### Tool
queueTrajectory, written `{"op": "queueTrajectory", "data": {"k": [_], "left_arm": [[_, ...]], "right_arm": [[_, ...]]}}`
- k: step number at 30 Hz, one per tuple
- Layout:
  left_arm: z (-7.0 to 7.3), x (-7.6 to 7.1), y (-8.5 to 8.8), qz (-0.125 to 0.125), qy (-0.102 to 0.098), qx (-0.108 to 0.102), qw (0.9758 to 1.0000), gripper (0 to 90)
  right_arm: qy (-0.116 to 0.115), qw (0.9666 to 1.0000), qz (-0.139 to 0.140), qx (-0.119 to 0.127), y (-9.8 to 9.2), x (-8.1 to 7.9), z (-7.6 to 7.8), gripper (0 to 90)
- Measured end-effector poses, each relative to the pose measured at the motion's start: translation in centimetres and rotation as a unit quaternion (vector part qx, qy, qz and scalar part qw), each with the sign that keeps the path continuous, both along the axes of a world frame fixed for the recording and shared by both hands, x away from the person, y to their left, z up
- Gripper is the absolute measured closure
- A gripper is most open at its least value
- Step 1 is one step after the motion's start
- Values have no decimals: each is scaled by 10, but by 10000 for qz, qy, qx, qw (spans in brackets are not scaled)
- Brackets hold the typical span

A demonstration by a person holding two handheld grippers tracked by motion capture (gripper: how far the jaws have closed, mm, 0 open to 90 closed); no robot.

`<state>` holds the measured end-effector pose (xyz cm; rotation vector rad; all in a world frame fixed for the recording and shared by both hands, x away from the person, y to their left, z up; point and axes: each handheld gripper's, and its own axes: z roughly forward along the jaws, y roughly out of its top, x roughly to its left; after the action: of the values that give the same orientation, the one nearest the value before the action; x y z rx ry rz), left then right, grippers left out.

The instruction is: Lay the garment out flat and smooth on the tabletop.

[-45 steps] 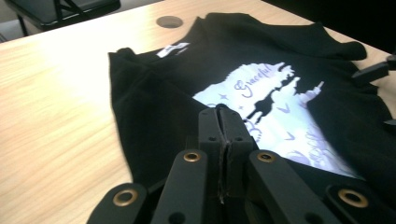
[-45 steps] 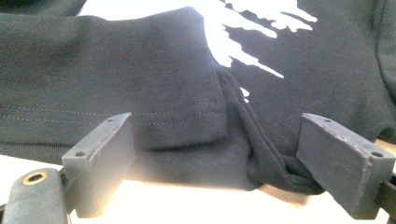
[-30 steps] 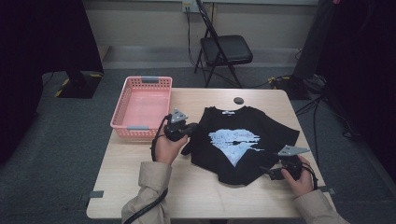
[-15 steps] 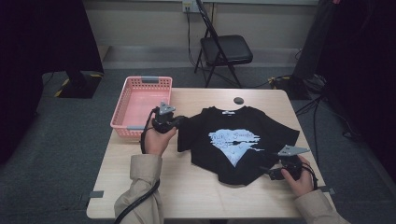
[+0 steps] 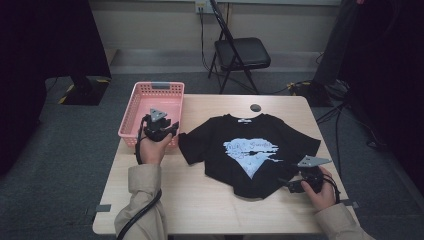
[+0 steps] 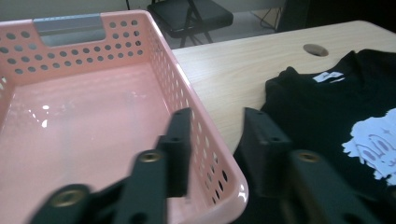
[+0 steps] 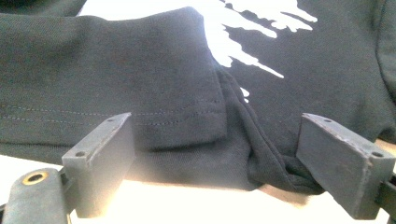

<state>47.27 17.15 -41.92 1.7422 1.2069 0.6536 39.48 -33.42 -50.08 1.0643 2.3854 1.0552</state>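
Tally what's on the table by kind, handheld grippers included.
Black T-shirt: 1
Pink basket: 1
Grippers: 2, left gripper and right gripper
Total: 4

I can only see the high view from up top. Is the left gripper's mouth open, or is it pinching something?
Observer: It's open. The left gripper has just been opening its jaws, and nothing is between them. They hang over the rim of the pink basket.
Operator: What about the other one, by the shirt?
Observer: The right gripper is wide open too. A folded corner of the black T-shirt lies between its jaws, but it isn't pinched.
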Motion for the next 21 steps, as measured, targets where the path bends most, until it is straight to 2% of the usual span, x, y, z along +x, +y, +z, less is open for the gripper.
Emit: {"op": "queueTrajectory", "data": {"k": [2, 4, 6, 7, 12, 15, 17, 18, 19, 21], "left_arm": [[-3, -7, -6, -271, 47, 23, 9996, 425], [-6, -14, -14, -547, 17, 82, 9985, 364], [-10, -21, -24, -779, 16, -48, 9969, 308], [-13, -25, -29, -898, 0, -79, 9959, 304], [-30, -39, -53, -1422, 175, -98, 9896, 254], [-41, -46, -65, -1646, 210, -8, 9861, 244], [-48, -52, -72, -1744, 214, -7, 9844, 242], [-48, -52, -72, -1744, 214, -7, 9844, 240], [-54, -57, -80, -1905, 229, 44, 9814, 240], [-59, -60, -86, -2018, 237, 134, 9790, 228]], "right_arm": [[3, 10000, 0, 1, 0, 0, 0, 115], [2, 10000, 1, 0, 0, 0, 0, 115], [0, 10000, 1, -2, 0, 0, 0, 115], [1, 10000, 0, 1, 0, 0, 0, 115], [0, 10000, -1, 1, 0, 0, 0, 116], [2, 10000, 0, 2, 0, 0, 0, 115], [3, 10000, 2, -1, 0, 0, 0, 115], [1, 10000, 0, 1, 0, 0, 0, 115], [1, 10000, 0, 1, 0, 0, 0, 115], [4, 10000, 2, -1, 0, 0, 0, 115]]}}
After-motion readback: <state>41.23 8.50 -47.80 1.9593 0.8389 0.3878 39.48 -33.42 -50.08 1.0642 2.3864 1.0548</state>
